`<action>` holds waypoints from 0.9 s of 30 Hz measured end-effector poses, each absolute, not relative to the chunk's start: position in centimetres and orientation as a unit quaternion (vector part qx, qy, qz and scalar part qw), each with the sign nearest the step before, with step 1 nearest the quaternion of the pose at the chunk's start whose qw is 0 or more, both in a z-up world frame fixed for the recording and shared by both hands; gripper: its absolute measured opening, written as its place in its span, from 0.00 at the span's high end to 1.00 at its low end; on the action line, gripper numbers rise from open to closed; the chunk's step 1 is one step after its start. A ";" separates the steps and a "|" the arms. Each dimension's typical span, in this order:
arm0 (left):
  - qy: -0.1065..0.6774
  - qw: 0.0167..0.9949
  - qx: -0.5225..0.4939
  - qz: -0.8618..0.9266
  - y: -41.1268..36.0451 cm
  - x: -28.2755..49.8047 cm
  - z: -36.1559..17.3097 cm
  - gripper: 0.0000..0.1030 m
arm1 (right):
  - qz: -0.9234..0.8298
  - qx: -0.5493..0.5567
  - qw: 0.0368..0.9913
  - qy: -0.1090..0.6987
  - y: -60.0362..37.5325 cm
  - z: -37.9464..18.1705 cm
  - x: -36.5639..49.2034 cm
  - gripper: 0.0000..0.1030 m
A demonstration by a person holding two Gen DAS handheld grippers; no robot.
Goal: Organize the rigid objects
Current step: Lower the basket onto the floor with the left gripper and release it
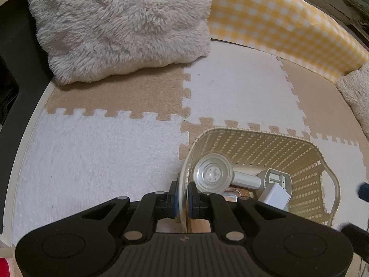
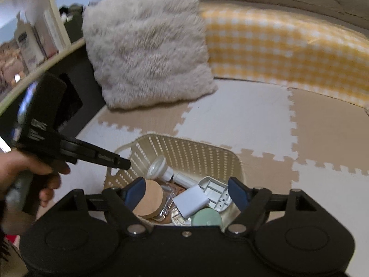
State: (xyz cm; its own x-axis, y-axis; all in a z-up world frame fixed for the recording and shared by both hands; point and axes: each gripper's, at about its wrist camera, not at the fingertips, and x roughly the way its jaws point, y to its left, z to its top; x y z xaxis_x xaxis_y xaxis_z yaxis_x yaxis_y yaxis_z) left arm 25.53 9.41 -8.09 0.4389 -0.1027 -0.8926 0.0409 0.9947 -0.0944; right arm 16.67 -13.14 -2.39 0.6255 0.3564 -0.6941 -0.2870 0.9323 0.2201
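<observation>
Cream woven plastic basket (image 1: 306, 159) on fuzzy jigsaw-edged floor mat (image 1: 96, 143). Left tongs (image 1: 182, 199) pressed together, pinching basket rim. Right tongs (image 2: 188, 190) spread, empty, above basket holding round cork lid (image 2: 150, 198), white block (image 2: 190, 199), ribbed clear funnel (image 1: 211, 173).

Left gripper (image 1: 182, 198) fingers (image 1: 173, 198) clamped on cream basket (image 1: 306, 161) rim, white lamp (image 1: 213, 173) inside.
</observation>
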 end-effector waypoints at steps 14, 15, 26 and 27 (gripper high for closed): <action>0.499 0.866 -0.031 -0.021 9.9 22.9 -5.6 0.75 | 0.164 0.057 0.917 0.359 -14.9 -0.4 9.8 0.19; 0.491 0.871 -0.028 -0.022 9.9 22.2 -4.9 0.68 | 0.166 0.058 0.917 0.358 -15.0 -0.3 9.7 0.19; 0.393 0.918 -0.035 -0.051 8.7 13.3 3.6 0.43 | 0.162 0.060 0.929 0.327 -16.1 2.0 6.8 0.18; 0.386 0.921 -0.033 -0.051 8.5 12.5 4.0 0.40 | 0.162 0.061 0.930 0.324 -16.3 2.2 6.4 0.18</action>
State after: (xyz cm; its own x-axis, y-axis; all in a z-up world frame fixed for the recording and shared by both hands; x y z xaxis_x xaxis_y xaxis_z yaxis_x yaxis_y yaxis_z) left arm 12.50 8.51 4.05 0.6975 -0.1189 -0.7067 0.0675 0.9927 -0.1003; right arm 6.42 -16.32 2.23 0.7379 0.3403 -0.5828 -0.2618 0.9403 0.2176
